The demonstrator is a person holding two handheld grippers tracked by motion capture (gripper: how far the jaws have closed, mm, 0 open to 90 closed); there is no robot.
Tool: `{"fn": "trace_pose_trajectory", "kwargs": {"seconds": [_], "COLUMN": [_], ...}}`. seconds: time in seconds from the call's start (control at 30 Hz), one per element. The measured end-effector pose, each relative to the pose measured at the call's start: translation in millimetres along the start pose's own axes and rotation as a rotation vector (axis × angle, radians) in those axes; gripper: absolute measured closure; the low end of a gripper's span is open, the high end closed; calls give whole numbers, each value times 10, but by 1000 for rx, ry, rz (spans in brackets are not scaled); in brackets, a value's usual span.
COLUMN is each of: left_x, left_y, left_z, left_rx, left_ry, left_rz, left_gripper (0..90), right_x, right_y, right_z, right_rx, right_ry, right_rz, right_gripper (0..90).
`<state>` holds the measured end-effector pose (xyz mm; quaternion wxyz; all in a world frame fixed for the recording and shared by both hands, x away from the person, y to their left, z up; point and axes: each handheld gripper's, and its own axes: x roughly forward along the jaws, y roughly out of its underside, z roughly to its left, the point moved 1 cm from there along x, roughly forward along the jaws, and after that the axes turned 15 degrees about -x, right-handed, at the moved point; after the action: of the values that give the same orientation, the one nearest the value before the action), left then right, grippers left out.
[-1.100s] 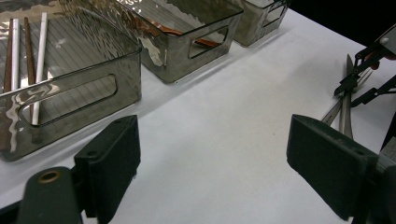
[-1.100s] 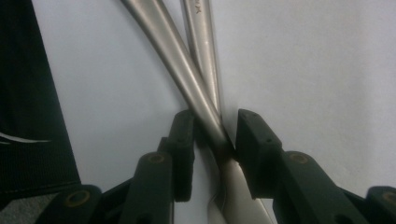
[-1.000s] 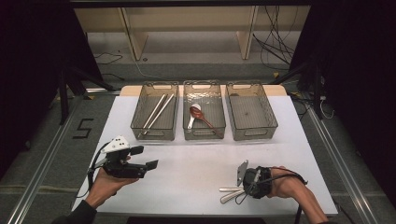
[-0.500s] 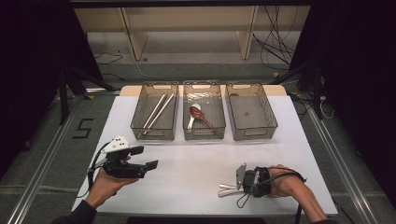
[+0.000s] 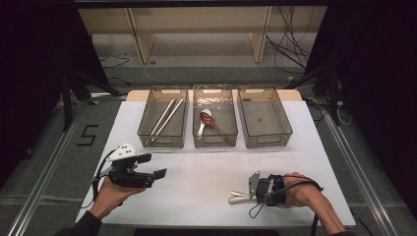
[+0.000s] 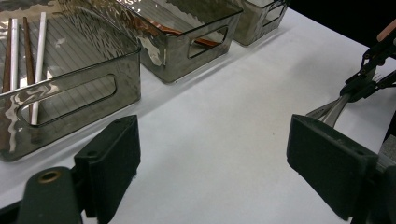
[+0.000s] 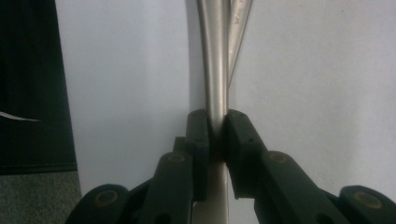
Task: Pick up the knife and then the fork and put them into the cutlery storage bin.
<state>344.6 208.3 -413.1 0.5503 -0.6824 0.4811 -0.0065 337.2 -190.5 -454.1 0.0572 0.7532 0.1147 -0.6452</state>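
r gripper [image 5: 248, 191] clamped on metal cutlery handle [image 7: 215, 70], l gripper [image 5: 156, 167] idle & wide open.

r jaws pinch one silvery handle tight btwn pads in the right gripper view, w/ a 2nd handle [image 7: 239, 23] lying just beside it; both rest on the white table [image 5: 206, 172] near its front edge, right of centre. can't tell if they're forks or spoons. l gripper held above table at front left, jaws well apart w/ nothing btwn them. at the back, 3 clear bins in a row: left bin [image 5: 163, 142] has chopsticks [image 5: 166, 118], middle bin [image 5: 215, 141] has spoons [image 5: 209, 123], right bin [image 5: 267, 140] looks bare.
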Motion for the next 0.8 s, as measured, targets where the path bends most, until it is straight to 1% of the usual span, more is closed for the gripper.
{"fn": "trace_pose_trajectory", "kwargs": {"seconds": [0.07,0.17,0.23,0.37,0.5,0.6,0.63,0.7,0.8], "left_x": [2,3,2,1,2,-1,-1,-2,-3], "left_y": [1,1,1,1,0,0,-1,-1,-2], "left_z": [0,0,1,3,6,7,9,10,9], "left_rx": [-1,-1,-2,-3,-2,-1,-2,-2,-5], "left_ry": [0,0,0,-1,-2,-3,-3,-4,-3], "left_rz": [0,0,1,0,0,-1,-1,-3,-6], "left_gripper": [170,170,170,170,170,170,170,170,170], "right_x": [-15,-44,-63,-125,-209,-258,-271,-294,-337], "right_y": [0,7,12,27,55,76,81,102,146], "right_z": [-2,-15,-24,-57,-99,-143,-156,-191,-250], "right_rx": [2,20,30,70,126,165,194,233,307], "right_ry": [15,25,44,77,124,147,151,168,193], "right_rz": [-3,-10,-10,-37,-64,-98,-110,-127,-148], "right_gripper": [808,808,808,808,809,808,808,808,808]}}
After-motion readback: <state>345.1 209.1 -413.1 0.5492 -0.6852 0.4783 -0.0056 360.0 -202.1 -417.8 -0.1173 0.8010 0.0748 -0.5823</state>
